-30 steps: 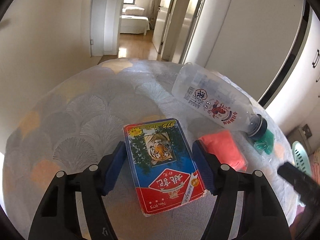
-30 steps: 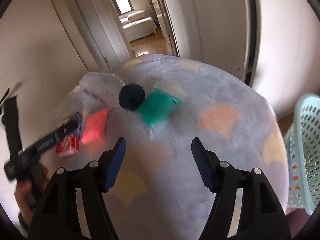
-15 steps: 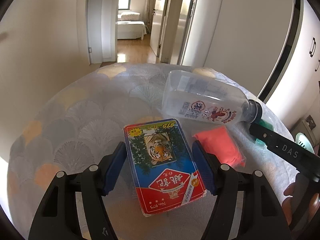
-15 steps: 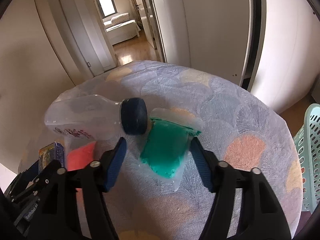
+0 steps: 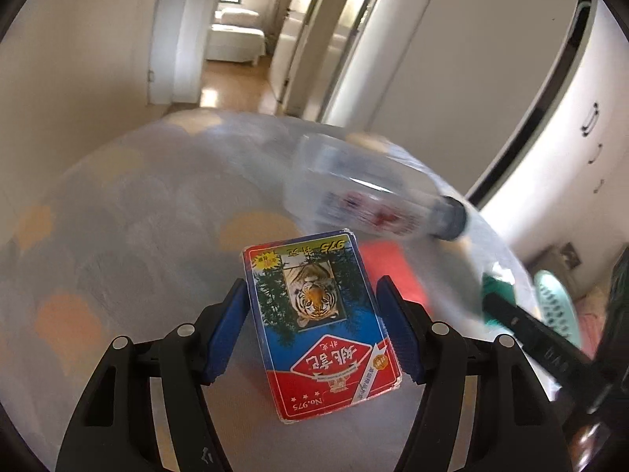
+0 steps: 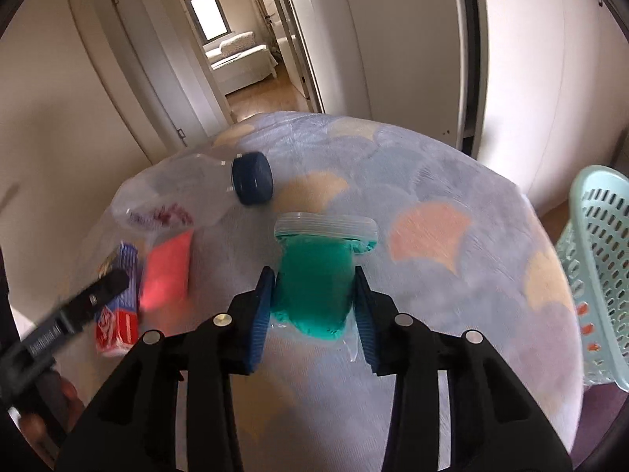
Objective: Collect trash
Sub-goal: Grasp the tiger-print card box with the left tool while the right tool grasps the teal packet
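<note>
A blue and red card box (image 5: 314,314) with a tiger picture sits between the blue pads of my left gripper (image 5: 310,285), which is shut on it. My right gripper (image 6: 313,275) is closing on a clear pouch of green gel (image 6: 314,251). Its pads touch both sides of the pouch, which lies on the round table (image 6: 452,275). An empty clear bottle (image 6: 177,192) with a dark blue cap (image 6: 251,183) lies on its side behind, blurred in the left wrist view (image 5: 365,196). A red pouch (image 6: 167,271) lies between the box and the green pouch.
A pale green slatted basket (image 6: 601,259) stands off the table's right edge. The table wears a grey cloth with a fan pattern (image 5: 118,236). Walls, white cupboard doors and a hallway to a bedroom lie beyond. A hand shows at the lower left of the right wrist view.
My right gripper has come in over the green pouch and its jaws have narrowed around it. The card box has stayed between the left jaws while that view has shifted.
</note>
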Demonstrator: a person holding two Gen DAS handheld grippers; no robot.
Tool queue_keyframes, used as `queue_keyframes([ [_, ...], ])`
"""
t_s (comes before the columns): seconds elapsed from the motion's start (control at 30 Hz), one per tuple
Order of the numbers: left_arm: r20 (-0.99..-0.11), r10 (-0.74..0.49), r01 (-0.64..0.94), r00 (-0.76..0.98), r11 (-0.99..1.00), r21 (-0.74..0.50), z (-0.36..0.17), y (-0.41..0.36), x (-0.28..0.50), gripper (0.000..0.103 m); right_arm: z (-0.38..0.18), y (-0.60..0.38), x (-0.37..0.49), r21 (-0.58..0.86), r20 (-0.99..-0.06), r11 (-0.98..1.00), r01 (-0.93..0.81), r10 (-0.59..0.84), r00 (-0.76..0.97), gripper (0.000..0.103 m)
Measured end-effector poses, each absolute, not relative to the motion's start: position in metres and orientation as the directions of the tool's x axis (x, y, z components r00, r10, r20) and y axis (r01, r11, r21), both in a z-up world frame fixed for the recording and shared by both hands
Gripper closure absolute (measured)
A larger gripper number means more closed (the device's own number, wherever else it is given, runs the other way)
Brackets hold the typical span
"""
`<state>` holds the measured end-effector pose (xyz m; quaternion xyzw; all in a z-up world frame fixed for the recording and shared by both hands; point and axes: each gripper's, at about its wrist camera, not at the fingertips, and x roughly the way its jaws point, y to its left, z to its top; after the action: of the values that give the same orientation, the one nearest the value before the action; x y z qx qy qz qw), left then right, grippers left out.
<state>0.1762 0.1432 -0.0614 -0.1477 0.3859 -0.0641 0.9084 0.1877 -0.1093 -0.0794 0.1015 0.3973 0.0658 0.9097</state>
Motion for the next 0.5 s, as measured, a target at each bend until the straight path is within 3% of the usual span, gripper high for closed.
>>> queue_keyframes([
  [0.5, -0.568, -0.355, 0.228, 0.742, 0.931, -0.284, -0.013, 0.059, 0.114, 0.039, -0.038, -0.162, 0.103, 0.305, -0.626, 0.951, -0.047, 0.238, 0.742, 0.067],
])
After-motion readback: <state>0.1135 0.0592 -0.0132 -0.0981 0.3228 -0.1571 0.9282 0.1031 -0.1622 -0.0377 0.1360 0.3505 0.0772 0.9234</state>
